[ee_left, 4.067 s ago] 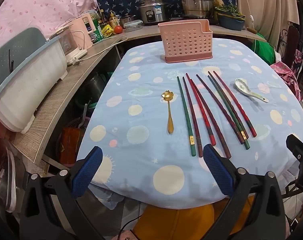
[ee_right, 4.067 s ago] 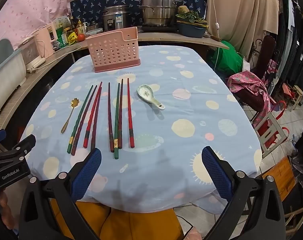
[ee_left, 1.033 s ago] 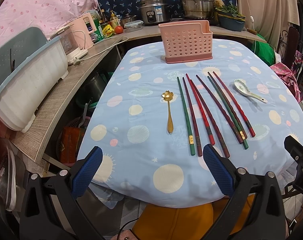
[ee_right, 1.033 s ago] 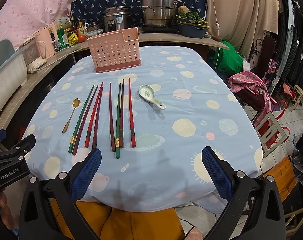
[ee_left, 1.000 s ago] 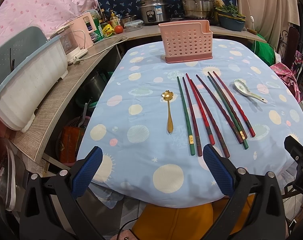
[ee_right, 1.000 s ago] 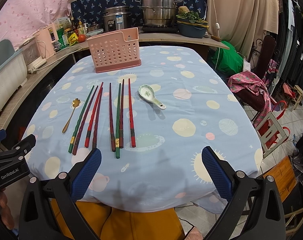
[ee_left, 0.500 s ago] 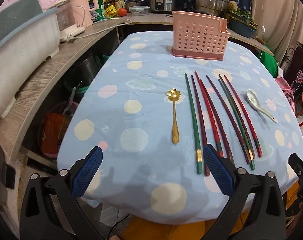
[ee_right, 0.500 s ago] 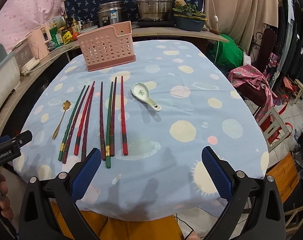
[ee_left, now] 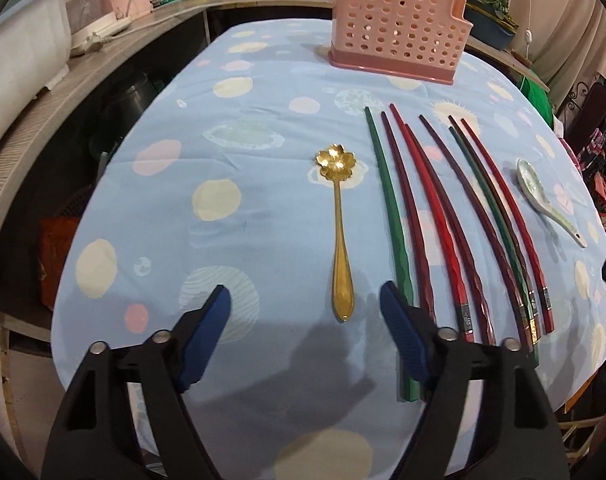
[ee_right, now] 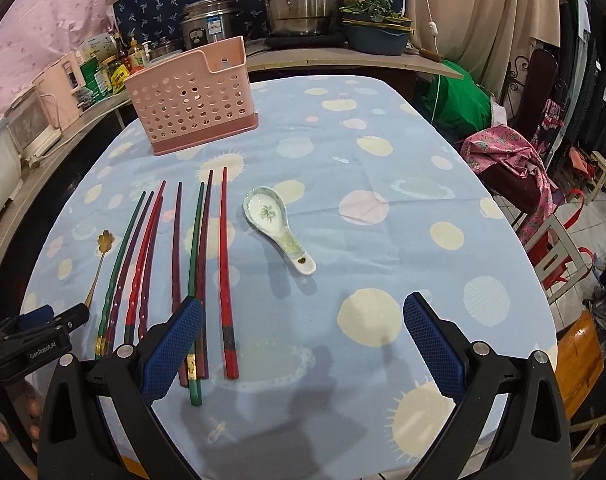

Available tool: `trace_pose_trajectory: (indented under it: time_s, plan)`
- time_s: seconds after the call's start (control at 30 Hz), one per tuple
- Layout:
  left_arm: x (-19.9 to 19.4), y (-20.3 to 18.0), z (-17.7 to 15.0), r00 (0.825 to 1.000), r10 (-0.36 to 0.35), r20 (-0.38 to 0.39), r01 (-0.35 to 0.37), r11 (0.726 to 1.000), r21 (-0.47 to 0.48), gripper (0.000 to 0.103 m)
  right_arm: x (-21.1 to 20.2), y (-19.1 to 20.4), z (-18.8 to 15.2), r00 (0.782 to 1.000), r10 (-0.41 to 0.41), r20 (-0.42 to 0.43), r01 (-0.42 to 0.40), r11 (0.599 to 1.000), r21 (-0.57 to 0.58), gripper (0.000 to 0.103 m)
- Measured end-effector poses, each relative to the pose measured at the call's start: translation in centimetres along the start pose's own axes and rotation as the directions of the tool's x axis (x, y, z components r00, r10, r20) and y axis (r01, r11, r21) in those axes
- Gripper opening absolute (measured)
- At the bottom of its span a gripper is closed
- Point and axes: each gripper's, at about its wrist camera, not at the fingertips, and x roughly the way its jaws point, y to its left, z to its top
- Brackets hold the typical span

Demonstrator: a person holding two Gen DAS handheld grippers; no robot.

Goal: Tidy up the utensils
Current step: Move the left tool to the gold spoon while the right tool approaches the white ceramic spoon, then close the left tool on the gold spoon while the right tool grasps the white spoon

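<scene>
A gold flower-bowled spoon [ee_left: 339,232] lies on the blue spotted tablecloth [ee_left: 243,140], left of several green, red and dark red chopsticks [ee_left: 443,216]. My left gripper [ee_left: 305,296] hovers low over the near end of the spoon's handle. Its jaws are closing, the handle tip shows between the fingers, and the pads do not touch it. A white ceramic spoon [ee_right: 275,220] lies right of the chopsticks [ee_right: 199,248]. My right gripper [ee_right: 303,302] stands wide open just short of it, holding nothing. The pink perforated holder [ee_right: 191,104] stands upright at the far side of the table.
A wooden counter [ee_left: 63,92] curves along the left with appliances and bottles. Steel pots [ee_right: 303,0] stand at the back. A chair with pink cloth [ee_right: 515,160] is off the table's right edge. The near table edge is below both grippers.
Both grippers have moved forward and down over the table. The left jaws have narrowed and now frame the gold spoon's handle end. No utensil has moved.
</scene>
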Motion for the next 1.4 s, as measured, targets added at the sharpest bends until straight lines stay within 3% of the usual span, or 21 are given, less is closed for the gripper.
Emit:
trace_pose_trajectory:
  time_s: [0.13, 0.47, 0.83, 1.4]
  plan:
    - [0.5, -0.2, 0.0, 1.000, -0.022, -0.008, 0.023, 1.000, 0.008, 0.059, 1.0, 0.1, 1.1, 1.000, 0.013, 0.005, -0.013, 1.000, 0.007, 0.095]
    - [0.4, -0.7, 0.3, 0.994, -0.107, -0.020, 0.108, 0.994, 0.021, 0.011, 3.8, 0.3, 3.0, 0.998, 0.064, -0.010, -0.064, 0.998, 0.017, 0.078]
    - [-0.1, -0.5, 0.8, 0.992, -0.124, -0.016, 0.124, 0.992, 0.009, 0.011, 6.5, -0.6, 3.1, 0.990, 0.123, -0.068, -0.120, 0.991, 0.052, 0.048]
    - [-1.1, 0.0, 0.8, 0.993, -0.120, 0.008, 0.120, 0.993, -0.002, 0.010, 6.8, -2.3, 2.2, 0.965, 0.245, -0.087, -0.230, 0.960, 0.159, 0.017]
